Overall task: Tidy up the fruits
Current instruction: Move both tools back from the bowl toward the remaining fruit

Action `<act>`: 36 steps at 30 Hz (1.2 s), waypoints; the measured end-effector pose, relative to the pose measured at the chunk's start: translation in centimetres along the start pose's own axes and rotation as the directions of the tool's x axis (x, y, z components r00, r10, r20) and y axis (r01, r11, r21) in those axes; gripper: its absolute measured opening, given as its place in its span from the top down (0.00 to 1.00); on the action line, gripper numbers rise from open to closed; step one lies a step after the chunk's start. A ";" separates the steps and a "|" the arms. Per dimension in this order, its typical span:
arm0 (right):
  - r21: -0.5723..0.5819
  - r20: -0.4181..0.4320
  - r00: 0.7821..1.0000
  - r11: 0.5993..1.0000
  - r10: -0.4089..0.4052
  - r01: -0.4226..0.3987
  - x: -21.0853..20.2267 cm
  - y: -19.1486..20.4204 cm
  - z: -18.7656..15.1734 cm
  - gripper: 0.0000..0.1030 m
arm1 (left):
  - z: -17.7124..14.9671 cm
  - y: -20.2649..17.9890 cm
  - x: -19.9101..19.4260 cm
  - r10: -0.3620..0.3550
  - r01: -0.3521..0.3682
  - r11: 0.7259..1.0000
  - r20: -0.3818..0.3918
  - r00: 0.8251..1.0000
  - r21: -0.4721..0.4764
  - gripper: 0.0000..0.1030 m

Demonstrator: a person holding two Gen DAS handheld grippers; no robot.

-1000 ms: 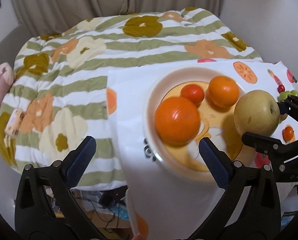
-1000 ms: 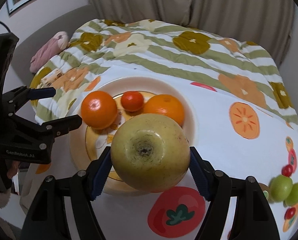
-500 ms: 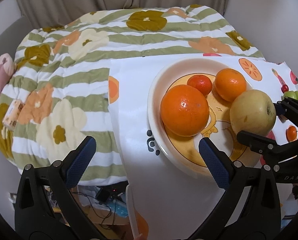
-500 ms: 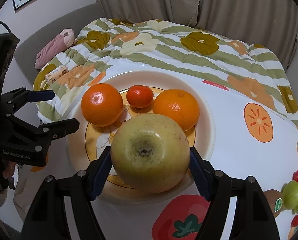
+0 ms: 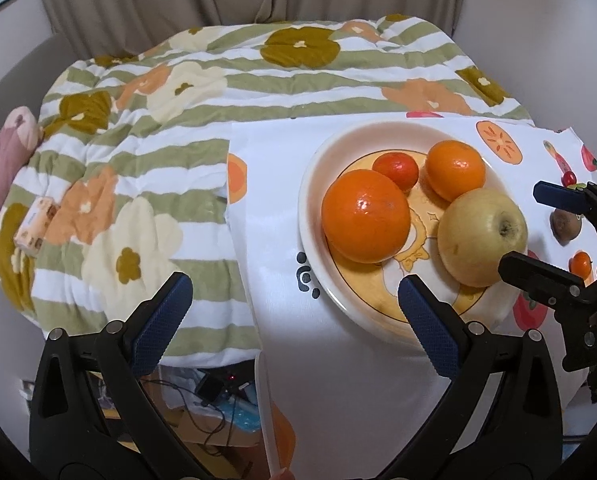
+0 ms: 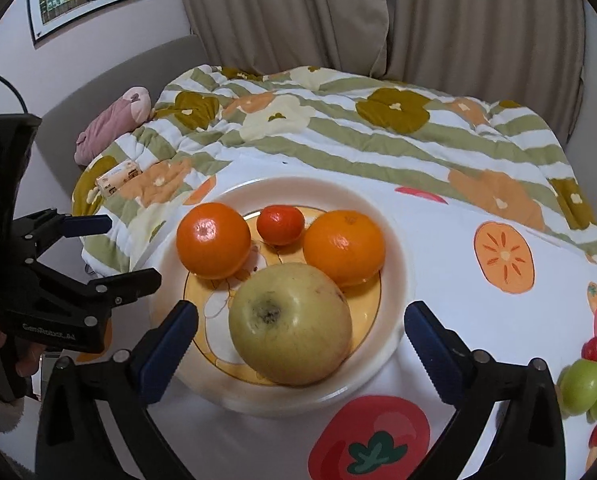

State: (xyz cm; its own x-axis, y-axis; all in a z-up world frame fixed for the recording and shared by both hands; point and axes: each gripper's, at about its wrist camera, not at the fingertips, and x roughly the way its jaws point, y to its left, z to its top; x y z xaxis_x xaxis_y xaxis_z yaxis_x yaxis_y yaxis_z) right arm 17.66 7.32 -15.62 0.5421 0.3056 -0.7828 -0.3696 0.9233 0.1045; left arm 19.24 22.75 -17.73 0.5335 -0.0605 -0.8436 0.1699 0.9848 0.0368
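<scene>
At the far left of the right wrist view sits the left hand-held gripper [image 6: 98,250], its blue-padded fingers spread wide with nothing between them, hovering just beside the left rim of the plate [image 6: 398,264]. Beyond it a pink cushion [image 6: 112,122] and a small tissue pack [image 6: 118,178] lie on the flowered, green-striped quilt [image 6: 378,136] of the bed. The cream plate with a yellow centre rests on a white fruit-printed cloth [image 6: 458,248] spread over the counter. On the plate, from left to right, lie a large orange [image 6: 213,240], a small tangerine [image 6: 280,225] behind, and a second orange [image 6: 344,253]; in front of them a big yellow-green apple [image 6: 292,322] rests on the plate with its dimpled end facing the camera, close against both oranges. The right hand-held gripper [image 6: 300,340] stands open around the apple, both fingers [image 6: 166,338] apart from its skin with a gap on each side. At the far right edge two small green fruits [image 6: 582,386] sit on the cloth. In the left wrist view a brown kiwi [image 5: 564,224] and a tiny orange fruit [image 5: 580,264] lie on the cloth right of the plate.
</scene>
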 end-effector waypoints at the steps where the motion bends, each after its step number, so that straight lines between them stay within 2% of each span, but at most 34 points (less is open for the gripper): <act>1: 0.001 -0.001 1.000 1.000 0.001 -0.001 -0.2 0.0 -0.1 0.00 | 0.0 0.0 -0.2 0.002 -0.002 1.000 0.003 1.000 0.001 0.00; 5: 0.006 -0.011 1.000 1.000 0.014 -0.014 -1.4 0.3 -0.2 0.00 | 0.2 -0.1 -1.6 0.014 -0.014 1.000 0.023 1.000 0.004 0.00; 13: 0.006 0.045 0.999 1.000 -0.011 0.010 -6.2 1.1 0.5 0.00 | 0.5 -1.1 -6.2 0.023 -0.023 1.000 0.077 0.997 0.007 0.00; 21: -0.018 0.099 0.995 1.000 0.021 -0.019 -12.4 1.0 0.4 0.00 | -0.2 -4.6 -10.9 0.070 -0.070 0.998 0.123 0.990 -0.001 0.00; 28: 0.044 0.159 0.986 0.998 0.043 -0.050 -18.1 -2.6 -1.6 0.00 | -1.4 -8.7 -12.6 0.070 -0.066 0.997 0.120 0.990 -0.031 0.00; 36: 0.106 0.206 0.976 0.993 -0.067 0.046 -23.0 -8.4 -5.0 0.00 | -1.9 -15.4 -13.1 0.037 -0.034 0.999 0.127 0.991 -0.022 0.00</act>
State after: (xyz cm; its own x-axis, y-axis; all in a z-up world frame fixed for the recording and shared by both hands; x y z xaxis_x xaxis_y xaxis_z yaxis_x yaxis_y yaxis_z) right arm 4.52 -8.59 -1.51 0.7095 0.2843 -0.6448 -0.2625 0.9558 0.1326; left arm 8.05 8.68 -8.24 0.6404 -0.0447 -0.7668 0.1332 0.9896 0.0536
